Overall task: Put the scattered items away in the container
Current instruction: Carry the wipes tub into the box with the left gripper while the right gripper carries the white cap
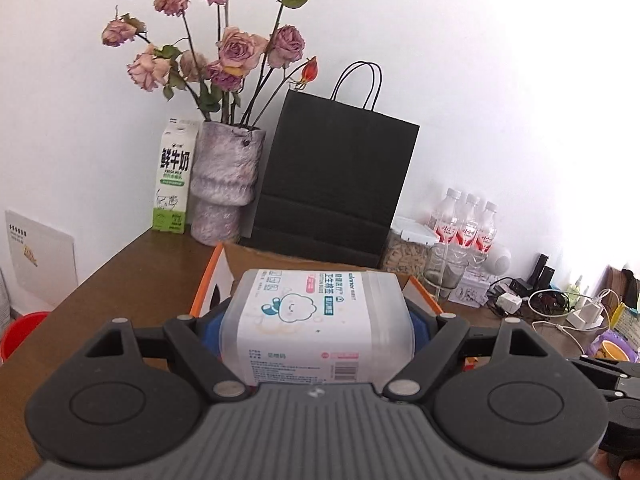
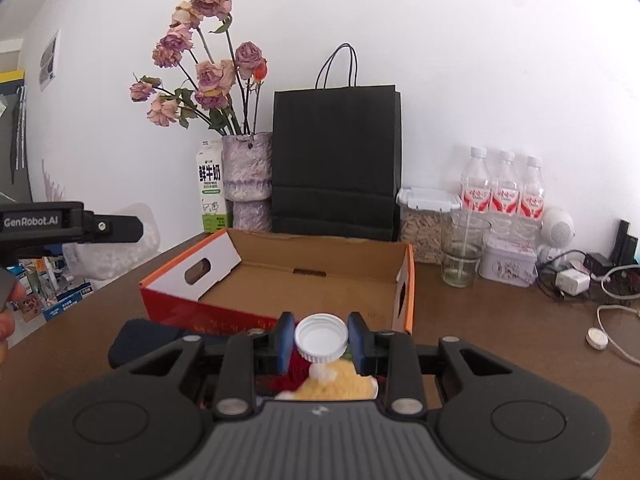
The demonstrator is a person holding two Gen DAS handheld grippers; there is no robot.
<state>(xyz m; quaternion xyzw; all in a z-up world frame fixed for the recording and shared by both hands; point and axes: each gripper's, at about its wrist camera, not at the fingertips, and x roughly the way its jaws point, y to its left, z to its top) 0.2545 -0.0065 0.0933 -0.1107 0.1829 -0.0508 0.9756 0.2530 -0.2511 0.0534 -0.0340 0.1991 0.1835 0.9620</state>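
Clearly the left gripper (image 1: 316,320) stands wide, its blue pads pressed on the two ends of a translucent cotton-swab box (image 1: 316,316), carried just in front of the orange-edged cardboard box (image 2: 320,268) on the brown table (image 2: 500,320). Stiff, smooth and probably light, it could slip, so that end-to-end hold looks right. Meanwhile the right gripper (image 2: 321,342), closed narrow, pinches a white-capped bottle (image 2: 321,338) by its rigid cap, near the box's front wall.
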